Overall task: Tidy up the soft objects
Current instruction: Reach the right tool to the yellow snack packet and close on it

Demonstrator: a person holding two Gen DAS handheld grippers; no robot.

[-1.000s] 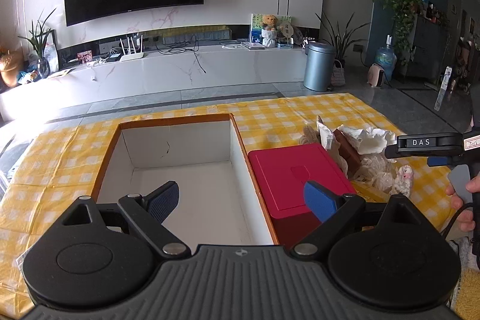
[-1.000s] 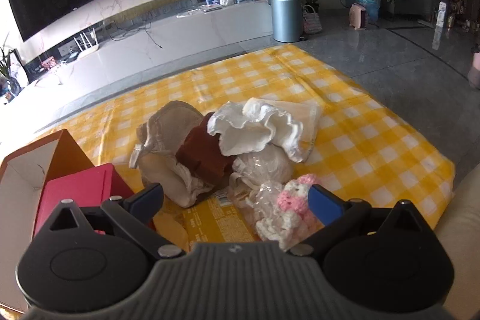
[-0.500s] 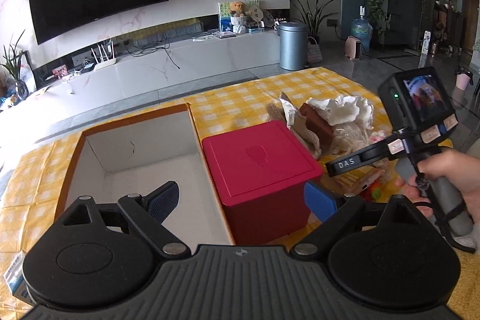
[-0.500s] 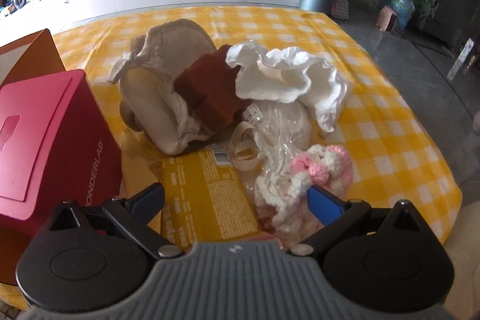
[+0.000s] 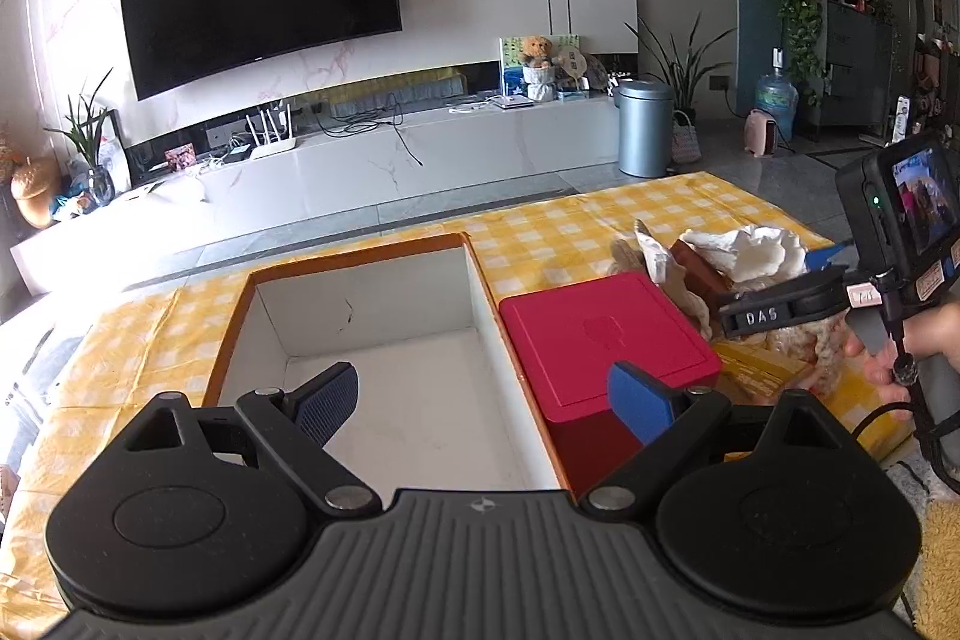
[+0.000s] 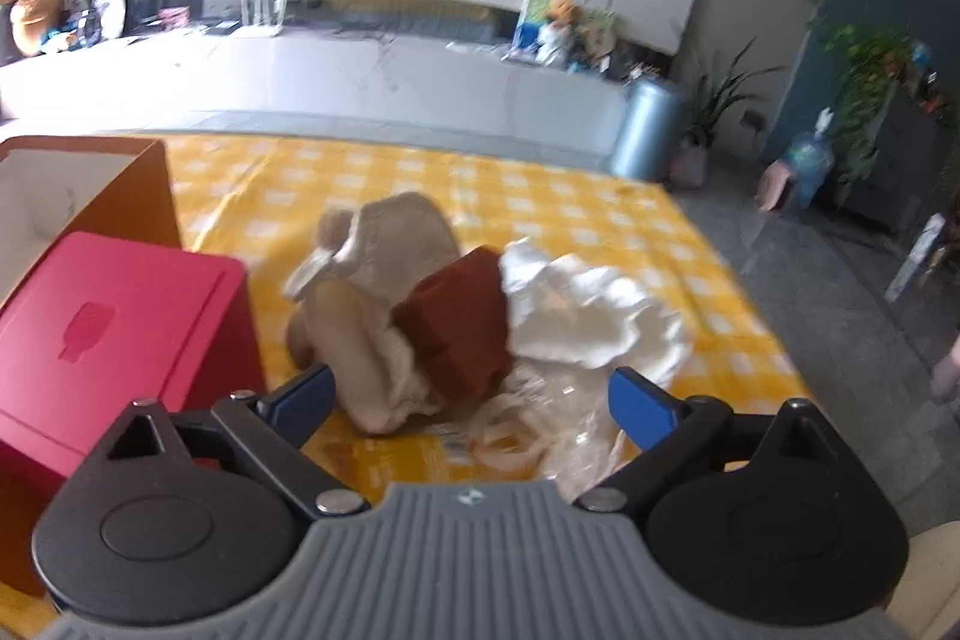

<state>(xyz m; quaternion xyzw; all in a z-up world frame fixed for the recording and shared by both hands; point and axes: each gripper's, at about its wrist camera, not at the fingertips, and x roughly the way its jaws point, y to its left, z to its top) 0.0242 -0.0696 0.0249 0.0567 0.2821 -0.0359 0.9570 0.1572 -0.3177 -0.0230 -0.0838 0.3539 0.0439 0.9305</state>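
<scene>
A heap of soft things lies on the yellow checked cloth [image 6: 420, 172]: a beige fabric piece [image 6: 372, 292], a brown cloth [image 6: 462, 328], a white ruffled cloth [image 6: 576, 316] and a clear bag [image 6: 540, 430] holding a cream item. My right gripper [image 6: 471, 397] hovers low at the near side of the heap. Its jaws are closing, with the beige and brown pieces between the blue pads but untouched. My left gripper [image 5: 483, 394] is open and holds nothing. It hangs over the white open box [image 5: 390, 370] and the red box [image 5: 600, 334].
The red lidded box [image 6: 108, 328] stands left of the heap, against the orange-walled open box [image 6: 120, 184]. A yellow packet [image 6: 384, 460] lies under the heap's near edge. A hand [image 5: 918, 340] holds the right tool at the cloth's right edge. Grey floor lies beyond.
The right gripper rolled and came in closer to the heap. The beige and brown pieces now sit between its fingers, and the pink and white knitted toy has left its view. The left view barely shifted.
</scene>
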